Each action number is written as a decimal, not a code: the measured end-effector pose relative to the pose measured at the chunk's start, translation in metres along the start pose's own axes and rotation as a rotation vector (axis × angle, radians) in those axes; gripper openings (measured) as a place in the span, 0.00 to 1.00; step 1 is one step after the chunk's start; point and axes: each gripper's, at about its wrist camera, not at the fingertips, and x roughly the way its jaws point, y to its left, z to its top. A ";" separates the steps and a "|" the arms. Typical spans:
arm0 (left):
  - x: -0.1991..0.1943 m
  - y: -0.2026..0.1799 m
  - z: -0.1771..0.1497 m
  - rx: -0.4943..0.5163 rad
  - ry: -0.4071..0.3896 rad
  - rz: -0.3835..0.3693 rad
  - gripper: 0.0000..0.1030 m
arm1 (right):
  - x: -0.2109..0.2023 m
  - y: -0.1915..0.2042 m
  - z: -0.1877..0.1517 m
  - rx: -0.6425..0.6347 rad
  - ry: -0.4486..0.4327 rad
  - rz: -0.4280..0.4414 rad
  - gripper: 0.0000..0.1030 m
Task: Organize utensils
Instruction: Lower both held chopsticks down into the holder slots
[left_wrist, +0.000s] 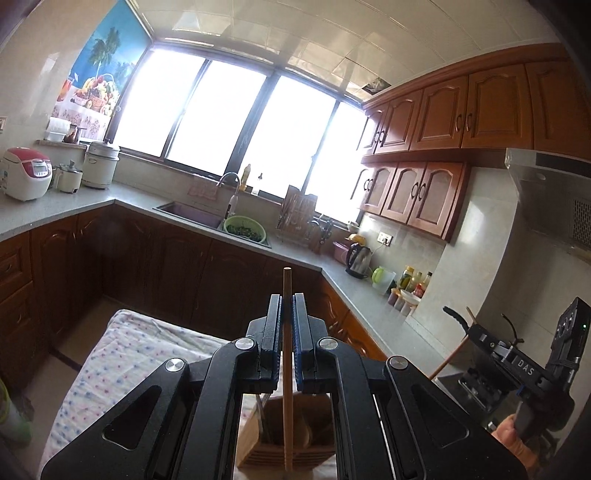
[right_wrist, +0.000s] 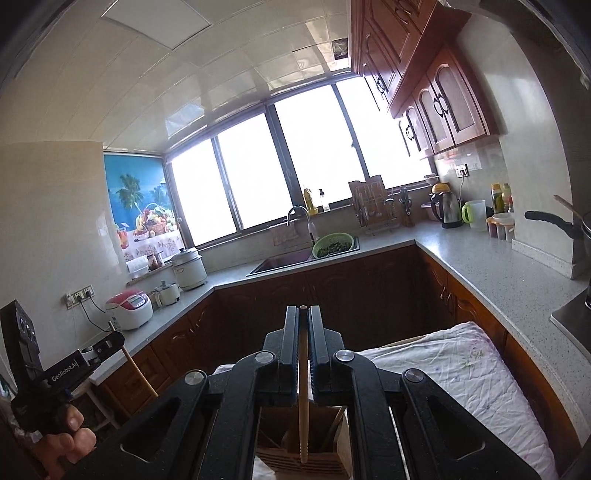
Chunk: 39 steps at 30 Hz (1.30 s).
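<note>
My left gripper (left_wrist: 287, 300) is shut on a wooden chopstick (left_wrist: 287, 369) held upright, its lower end hanging over a slatted wooden utensil holder (left_wrist: 291, 435) that has other utensils in it. My right gripper (right_wrist: 303, 312) is shut on another wooden chopstick (right_wrist: 303, 398), also upright, its tip down at the same wooden holder (right_wrist: 306, 439). Each gripper shows from the side in the other view: the right one (left_wrist: 476, 328) and the left one (right_wrist: 107, 341), each with its chopstick.
The holder stands on a table with a flowered white cloth (left_wrist: 122, 350), also in the right wrist view (right_wrist: 454, 369). Grey counters (right_wrist: 491, 266) and brown cabinets ring the room. A sink with a green colander (left_wrist: 245, 229), a kettle (left_wrist: 359, 260), bottles and a rice cooker (left_wrist: 26, 173) stand on them.
</note>
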 end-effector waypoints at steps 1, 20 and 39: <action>0.006 -0.001 0.002 0.001 -0.010 0.005 0.04 | 0.005 -0.001 0.002 0.002 -0.002 -0.003 0.04; 0.088 0.015 -0.068 -0.018 0.022 0.081 0.04 | 0.063 -0.039 -0.041 0.079 0.045 -0.054 0.05; 0.094 0.010 -0.107 0.043 0.093 0.088 0.04 | 0.085 -0.050 -0.080 0.122 0.127 -0.072 0.05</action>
